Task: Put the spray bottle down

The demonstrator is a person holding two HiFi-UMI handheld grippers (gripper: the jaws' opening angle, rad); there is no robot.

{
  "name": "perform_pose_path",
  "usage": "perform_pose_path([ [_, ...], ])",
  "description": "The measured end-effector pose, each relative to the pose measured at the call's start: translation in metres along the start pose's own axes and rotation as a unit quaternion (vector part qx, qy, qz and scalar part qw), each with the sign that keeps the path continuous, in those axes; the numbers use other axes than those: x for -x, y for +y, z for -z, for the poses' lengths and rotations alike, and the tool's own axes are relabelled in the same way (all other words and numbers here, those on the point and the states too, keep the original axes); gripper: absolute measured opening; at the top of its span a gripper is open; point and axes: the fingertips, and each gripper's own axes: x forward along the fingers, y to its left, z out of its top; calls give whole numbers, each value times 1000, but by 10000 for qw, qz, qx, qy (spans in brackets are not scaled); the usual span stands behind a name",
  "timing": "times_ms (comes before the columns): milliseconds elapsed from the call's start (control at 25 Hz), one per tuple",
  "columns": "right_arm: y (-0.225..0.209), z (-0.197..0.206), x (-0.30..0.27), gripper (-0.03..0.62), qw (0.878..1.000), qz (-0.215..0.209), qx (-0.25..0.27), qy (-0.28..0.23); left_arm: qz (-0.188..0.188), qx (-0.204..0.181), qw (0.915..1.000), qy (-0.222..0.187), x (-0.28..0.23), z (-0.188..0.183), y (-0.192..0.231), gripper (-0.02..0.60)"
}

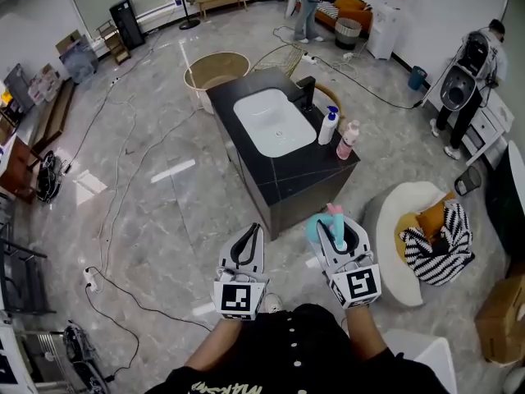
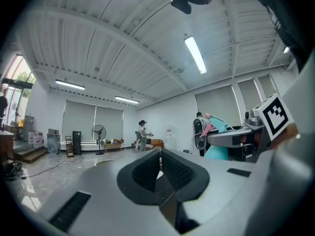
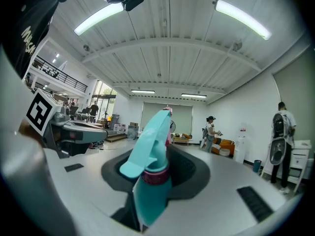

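One load: your right gripper (image 1: 336,226) clamped the teal plastic spray bottle (image 3: 150,181) upright, probably spill-safe until the far black sink counter (image 1: 267,177); left gripper (image 1: 251,235) jaws sat together, empty.

Black counter (image 1: 305,167) with white bottle (image 1: 328,127), pink bottle (image 1: 347,140)

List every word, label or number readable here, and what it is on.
Shirt: pale lettering, cut off and blurred, unreadable.
White bottle, pink bottle: labels too small.
Spray bottle: no print visible.
Left gripper, right gripper: square marker patterns only, no letters.
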Motion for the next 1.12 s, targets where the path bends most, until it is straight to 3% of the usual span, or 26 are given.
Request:
perform_pose_path([
  [600, -36, 16, -54, 126, 9999, 47, -77, 94, 37, 60, 9999, 126, -66, 11, 21, 21],
  [1120, -111, 25, -157, 125, 9998, -203, -70, -6, -104, 7, 9999, 124, -184, 7, 49, 21],
])
